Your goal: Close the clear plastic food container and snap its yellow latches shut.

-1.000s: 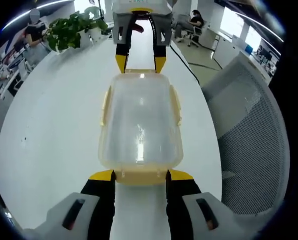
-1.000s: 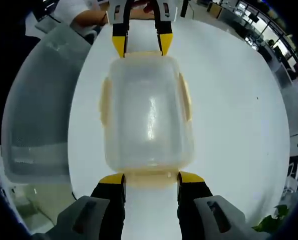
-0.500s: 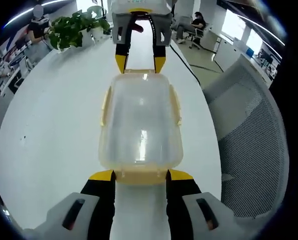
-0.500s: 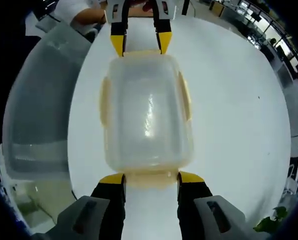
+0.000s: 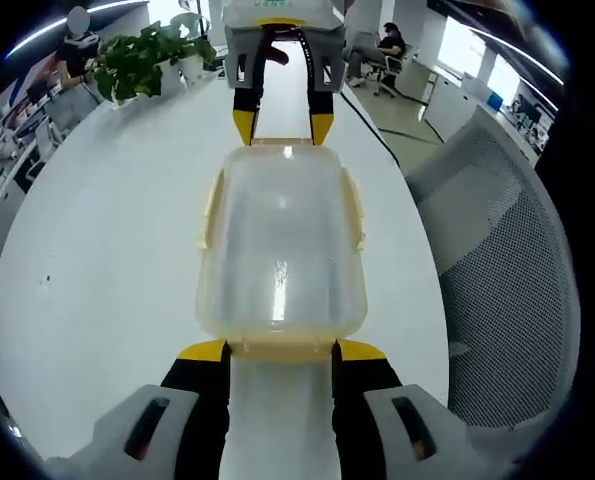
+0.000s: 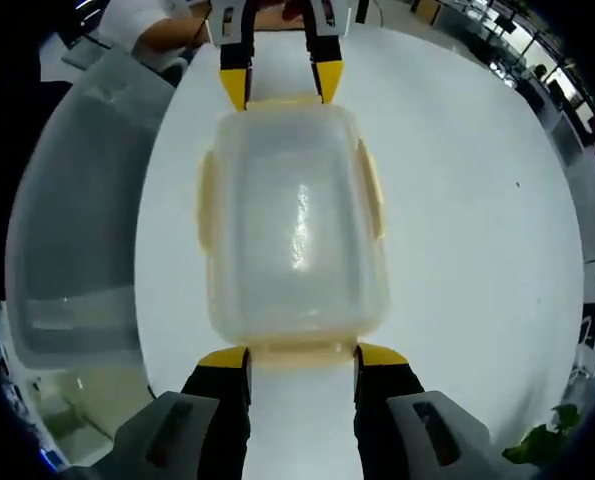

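1. Left gripper (image 5: 280, 350): the jaws stand parted to about the width of the near end latch (image 5: 281, 350) of the container (image 5: 280, 245). The yellow tips sit at either side of that latch, at or just beside it; the jaws grip nothing.

2. Right gripper (image 6: 301, 353): the same posture at the opposite end. The jaws are spread and empty, with the tips flanking the end latch (image 6: 301, 352) nearest this camera. It also appears at the far end of the left gripper view (image 5: 280, 125).

3. Container: it sits flat on the white table (image 5: 107, 230), directly between the two grippers. The lid (image 6: 295, 225) covers the tub; whether it is fully seated cannot be told. The side latches (image 5: 354, 210) lie close along the long walls; whether they are clicked home cannot be confirmed.

4. Change over the last second: almost none. Both grippers hold the same stations at the two ends, and the container has not shifted on the table. Only a slight drift of both cameras is evident.

5. Meaning for the task: judged from this, closing is done and the end latches are the step in hand. Pressing both ends together would keep the container from sliding.

6. Surroundings: a mesh office chair (image 5: 497, 270) stands beside the table, and a potted plant (image 5: 137, 60) stands at its far end.
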